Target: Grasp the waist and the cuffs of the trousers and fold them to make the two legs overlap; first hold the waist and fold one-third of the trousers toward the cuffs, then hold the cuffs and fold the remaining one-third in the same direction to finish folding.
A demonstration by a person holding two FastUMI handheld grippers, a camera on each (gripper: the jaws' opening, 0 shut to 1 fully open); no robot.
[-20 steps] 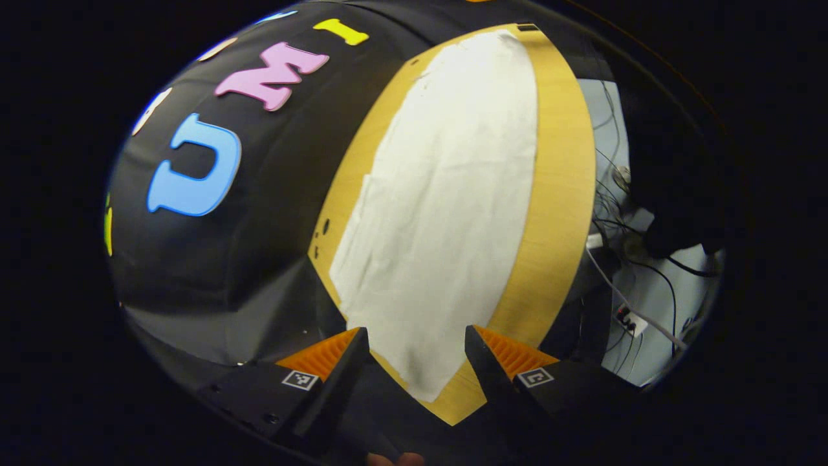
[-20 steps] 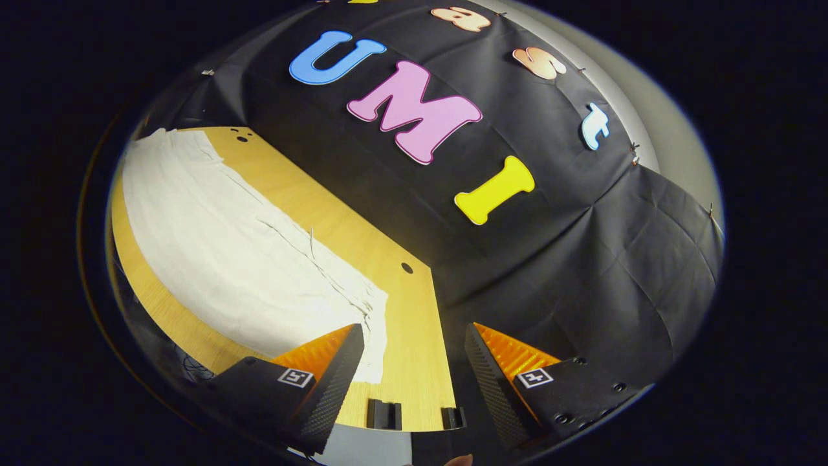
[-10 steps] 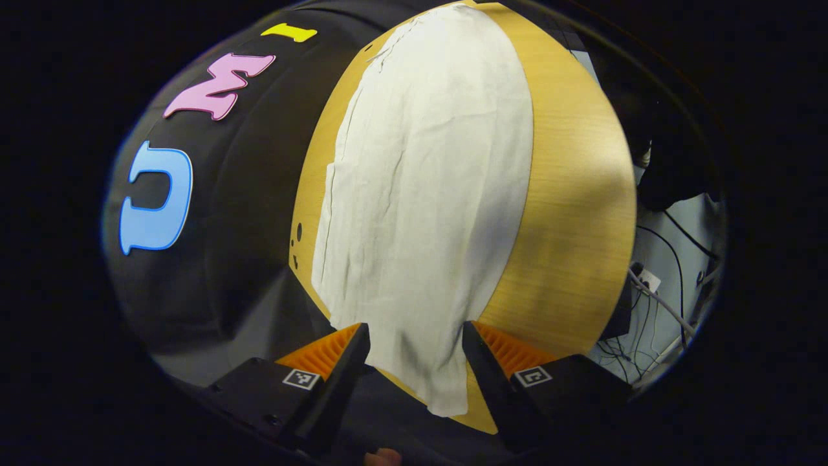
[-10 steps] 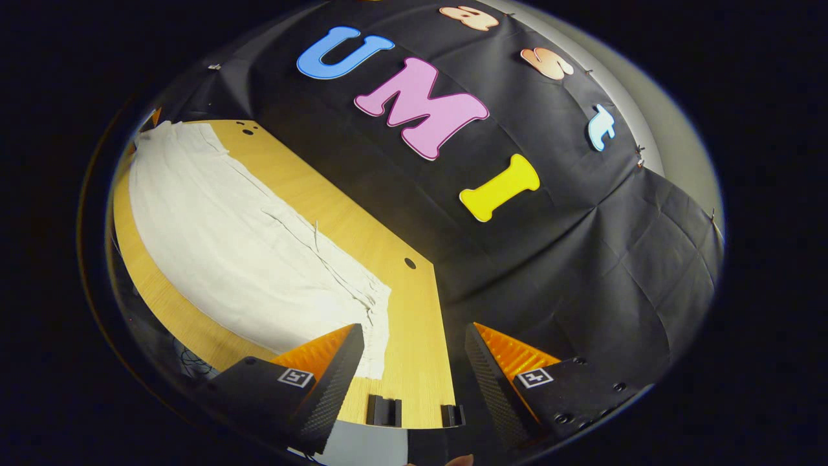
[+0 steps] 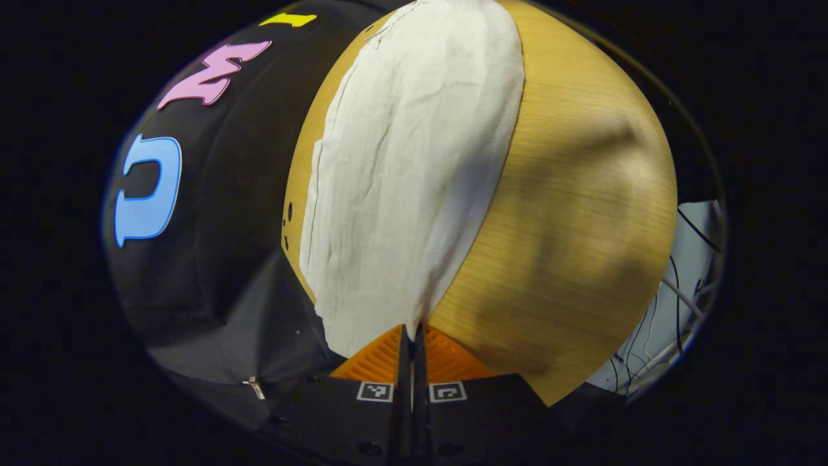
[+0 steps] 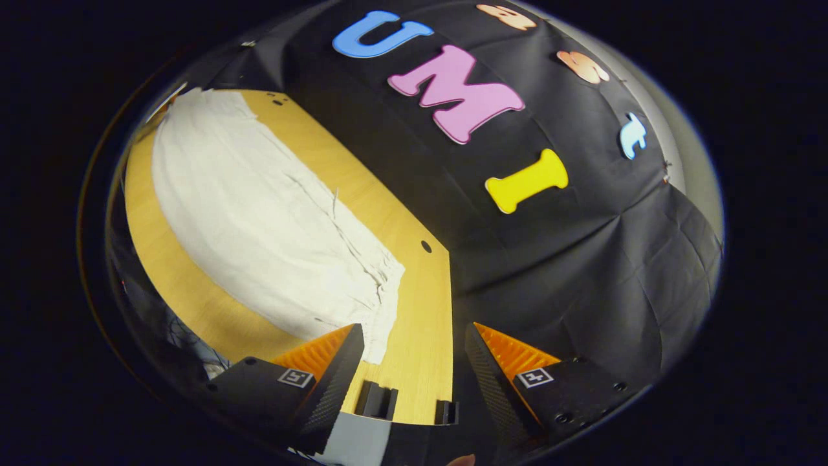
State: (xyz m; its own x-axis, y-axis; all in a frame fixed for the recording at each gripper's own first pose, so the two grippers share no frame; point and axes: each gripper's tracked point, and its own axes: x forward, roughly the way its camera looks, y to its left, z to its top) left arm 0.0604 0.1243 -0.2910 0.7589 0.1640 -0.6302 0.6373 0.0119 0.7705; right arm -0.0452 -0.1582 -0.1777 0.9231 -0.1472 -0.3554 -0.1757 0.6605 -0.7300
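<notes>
One pair of white trousers (image 5: 407,162) lies flat along the wooden table (image 5: 569,213), stretched lengthwise close to the edge that meets the black cloth wall (image 5: 220,213). In the left gripper view, the near corner of the trousers runs down to a point right at the tips of the left gripper (image 5: 412,330), whose two fingers are pressed together on that corner of cloth. In the right gripper view, the gathered end of the trousers (image 6: 272,226) lies just beside the right gripper (image 6: 414,336), whose two fingers stand wide apart, holding nothing, above the table's near edge. Two small dark brackets (image 6: 377,401) sit on that edge between the fingers. One round hole (image 6: 425,246) shows in the tabletop near the wall. Several cables (image 5: 679,291) trail on the pale floor beyond the table.
</notes>
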